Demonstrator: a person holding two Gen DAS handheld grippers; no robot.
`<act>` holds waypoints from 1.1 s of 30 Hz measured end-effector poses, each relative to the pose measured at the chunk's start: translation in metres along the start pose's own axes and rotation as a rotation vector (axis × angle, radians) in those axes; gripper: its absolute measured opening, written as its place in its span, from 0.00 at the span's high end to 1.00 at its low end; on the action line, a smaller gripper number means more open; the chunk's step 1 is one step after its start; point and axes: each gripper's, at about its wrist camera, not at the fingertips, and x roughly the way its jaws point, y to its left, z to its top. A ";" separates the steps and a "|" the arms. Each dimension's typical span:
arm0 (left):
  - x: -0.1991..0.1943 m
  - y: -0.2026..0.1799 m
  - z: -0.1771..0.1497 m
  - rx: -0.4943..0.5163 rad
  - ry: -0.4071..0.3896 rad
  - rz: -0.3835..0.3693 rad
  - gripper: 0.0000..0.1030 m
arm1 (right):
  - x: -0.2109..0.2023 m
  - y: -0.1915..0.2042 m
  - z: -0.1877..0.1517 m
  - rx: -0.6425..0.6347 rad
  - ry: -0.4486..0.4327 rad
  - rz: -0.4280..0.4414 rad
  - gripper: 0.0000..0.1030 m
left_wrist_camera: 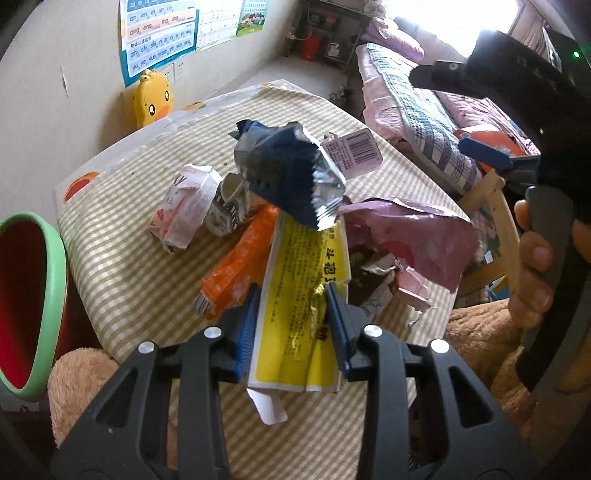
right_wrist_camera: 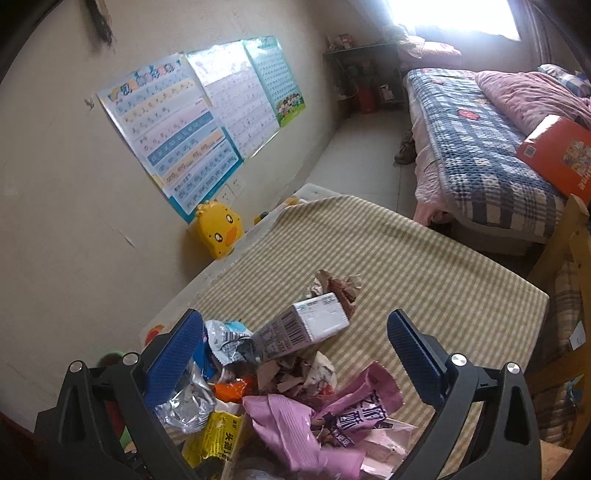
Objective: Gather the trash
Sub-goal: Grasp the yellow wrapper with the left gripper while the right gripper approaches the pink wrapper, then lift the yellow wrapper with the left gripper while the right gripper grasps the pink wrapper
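We held the yellow wrapper (left_wrist_camera: 301, 291) between the closed-in jaws of our left gripper (left_wrist_camera: 291, 325), its long axis running away along the fingers above the tabletop's (left_wrist_camera: 122, 258) near edge, while our right gripper (right_wrist_camera: 295, 354) hung wide open and empty over the pile.

Daylight from a blown-out window (right_wrist_camera: 465, 18); sharp frames, edges bent by fisheye.

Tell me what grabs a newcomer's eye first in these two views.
A heap of crumpled snack wrappers piled on the green-striped tablecloth, with the left gripper shut on the yellow wrapper. The right gripper hangs open above the pile. Behind, a yellow duck toy leans against the wall under the pinyin posters.
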 end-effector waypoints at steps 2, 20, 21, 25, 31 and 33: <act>0.000 0.002 -0.001 -0.005 0.002 0.000 0.67 | 0.002 0.005 0.000 -0.014 0.014 0.010 0.07; 0.006 0.010 -0.001 -0.049 0.002 -0.014 0.66 | -0.034 -0.027 -0.056 0.093 0.289 0.082 0.07; 0.007 0.009 -0.001 -0.049 0.004 -0.013 0.66 | -0.033 -0.026 -0.059 0.087 0.296 0.078 0.07; 0.006 0.009 -0.002 -0.048 0.004 -0.009 0.66 | -0.030 -0.027 -0.063 0.073 0.294 0.040 0.15; 0.006 0.013 -0.004 -0.065 0.002 -0.014 0.66 | -0.016 -0.024 -0.070 0.045 0.330 0.049 0.21; 0.005 0.014 -0.004 -0.064 0.000 -0.015 0.66 | -0.008 -0.025 -0.073 0.043 0.348 0.029 0.26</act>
